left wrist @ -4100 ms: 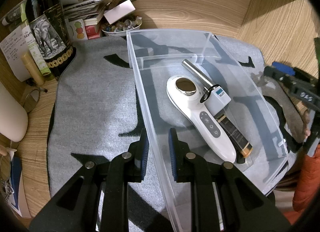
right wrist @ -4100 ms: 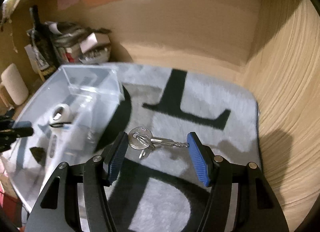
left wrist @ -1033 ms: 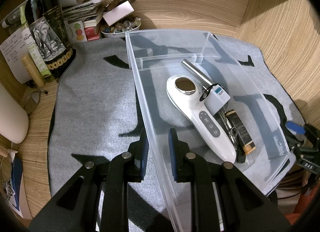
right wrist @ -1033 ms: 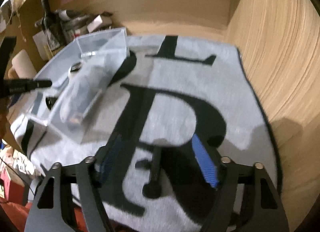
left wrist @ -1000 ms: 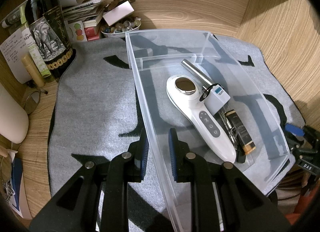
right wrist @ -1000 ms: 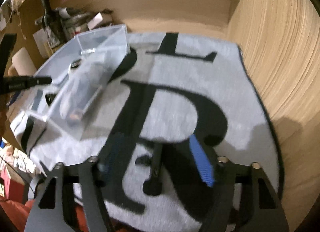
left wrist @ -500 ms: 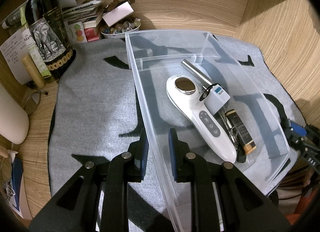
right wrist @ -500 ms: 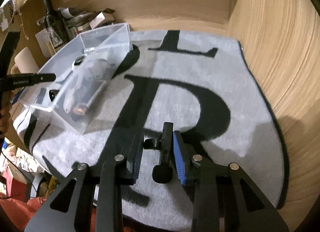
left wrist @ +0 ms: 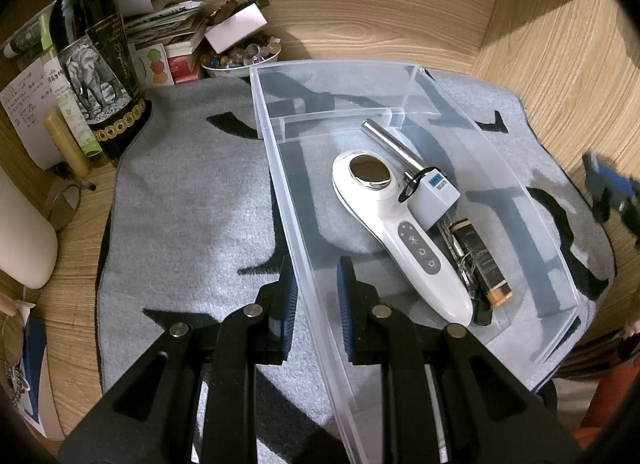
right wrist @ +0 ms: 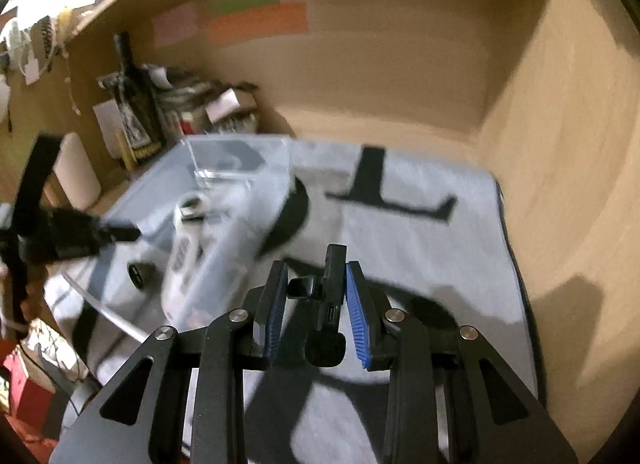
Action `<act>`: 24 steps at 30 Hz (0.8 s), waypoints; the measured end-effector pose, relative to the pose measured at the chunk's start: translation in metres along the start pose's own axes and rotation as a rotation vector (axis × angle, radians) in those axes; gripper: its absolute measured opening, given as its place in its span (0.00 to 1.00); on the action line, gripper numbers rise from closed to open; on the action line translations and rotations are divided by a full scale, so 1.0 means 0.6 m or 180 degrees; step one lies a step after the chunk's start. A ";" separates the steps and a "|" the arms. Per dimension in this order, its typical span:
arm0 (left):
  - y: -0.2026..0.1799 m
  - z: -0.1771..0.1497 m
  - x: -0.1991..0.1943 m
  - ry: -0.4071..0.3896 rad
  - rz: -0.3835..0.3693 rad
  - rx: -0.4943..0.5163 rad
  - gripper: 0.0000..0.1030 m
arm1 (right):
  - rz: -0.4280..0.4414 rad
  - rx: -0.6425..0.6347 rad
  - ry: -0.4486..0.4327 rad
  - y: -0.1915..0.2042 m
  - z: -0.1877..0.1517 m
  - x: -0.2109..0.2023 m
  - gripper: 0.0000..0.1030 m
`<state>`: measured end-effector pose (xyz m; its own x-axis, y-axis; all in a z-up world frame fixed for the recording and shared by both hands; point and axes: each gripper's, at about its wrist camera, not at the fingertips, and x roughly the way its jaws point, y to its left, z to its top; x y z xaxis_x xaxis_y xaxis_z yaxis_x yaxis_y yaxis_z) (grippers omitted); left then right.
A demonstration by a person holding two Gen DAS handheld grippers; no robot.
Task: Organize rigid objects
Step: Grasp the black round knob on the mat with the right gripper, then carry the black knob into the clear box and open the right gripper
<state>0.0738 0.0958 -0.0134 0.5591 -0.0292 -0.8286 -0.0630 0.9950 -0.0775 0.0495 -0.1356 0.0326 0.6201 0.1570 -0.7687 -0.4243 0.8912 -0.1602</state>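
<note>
The grey mat (left wrist: 180,183) covers the counter (left wrist: 360,3) ahead of both tongs. On it lies the clear bin (left wrist: 280,167), whose near-left wall sits between the pads of the left tongs (left wrist: 316,300), narrowed onto that wall. Inside the bin, ahead and to the right of the left tongs, lie the white handheld device (left wrist: 400,232), a metal cylinder (left wrist: 388,143), a white tag (left wrist: 434,197) and a dark slim item with keys (left wrist: 476,264). The right tongs (right wrist: 316,304) are closed on a small black gadget (right wrist: 332,292), held upright and lifted clear of the mat, right of the bin. The gadget is judged light, stiff and smooth-sided; grip across its flat faces near mid-length, since its port end and side tab offer poor purchase. The left view shows the bin contents sharply but only a blurred trace of the right tongs; only the right view, itself motion-blurred, shows the gadget.
</note>
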 end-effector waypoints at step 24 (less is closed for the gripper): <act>0.000 0.000 0.000 -0.0008 -0.0013 -0.0007 0.17 | 0.0548 -0.0662 0.0355 0.147 0.054 0.128 0.26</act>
<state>0.0740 0.0956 -0.0135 0.5615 -0.0330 -0.8268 -0.0625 0.9947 -0.0821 0.0810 -0.0310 -0.0204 0.4556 0.2403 -0.8571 -0.6503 0.7474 -0.1361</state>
